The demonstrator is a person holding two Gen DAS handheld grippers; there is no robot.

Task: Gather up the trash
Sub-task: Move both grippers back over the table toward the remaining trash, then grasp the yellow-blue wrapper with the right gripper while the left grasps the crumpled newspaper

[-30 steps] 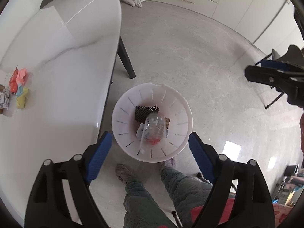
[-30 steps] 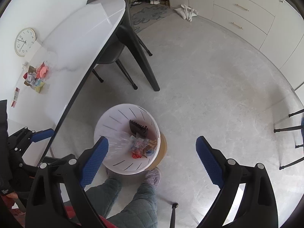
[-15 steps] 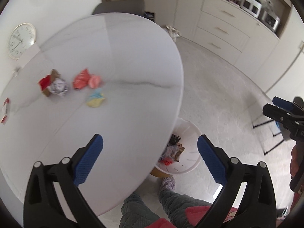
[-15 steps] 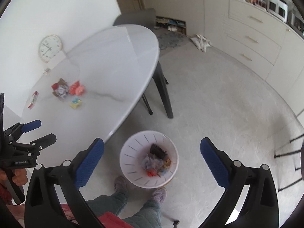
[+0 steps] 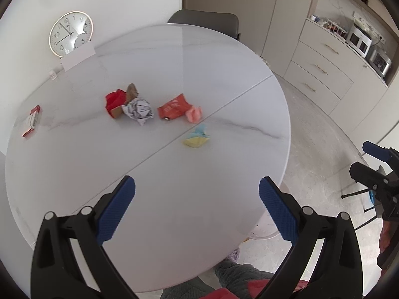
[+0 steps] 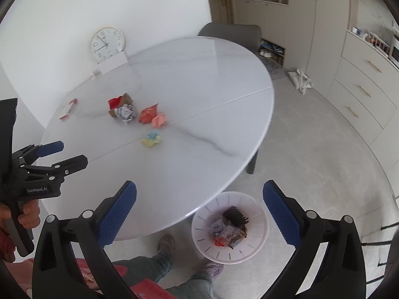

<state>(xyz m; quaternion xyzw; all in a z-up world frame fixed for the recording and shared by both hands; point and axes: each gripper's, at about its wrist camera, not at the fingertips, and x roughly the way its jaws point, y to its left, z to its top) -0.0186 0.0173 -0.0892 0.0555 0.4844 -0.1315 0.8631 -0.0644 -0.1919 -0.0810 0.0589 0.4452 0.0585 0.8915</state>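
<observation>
Hovering above the near edge of the bench [image 5: 224,199], the left gripper [image 5: 197,206] stands fully released, nothing between its blue pads; a second ago it was over the bin with jaws still widening, so its load has evidently been dropped. The right gripper [image 6: 199,206] is likewise spread wide and empty, positioned over the bench rim with the white bin [image 6: 259,214] below and to its right on the floor. Both views have swung from the bin up to the bench top within the last second.

Findings outward from the grippers:
- The bin sits on the floor just beside the bench edge, near the person's feet [image 6: 165,243]. It already contains a clear plastic cup, a black ridged item and mixed wrappers.
- Nearest remaining trash: a yellow and blue crumpled paper [image 5: 197,138], lying alone close to the bench seam.
- Beyond it: a pink wad [image 5: 194,114] touching an orange wrapper [image 5: 173,107].
- Further left: a crumpled grey-white paper ball [image 5: 139,109] against a red and brown carton scrap [image 5: 117,102].
- A small red and white box [image 5: 32,120] lies well apart at the left; whether it counts as trash cannot be told.
- A wall clock [image 5: 71,33] leans at the bench's far side.

Assessment: one deposit appears complete; five or so pieces remain. The next pick likely falls on the yellow and blue paper, being closest.
</observation>
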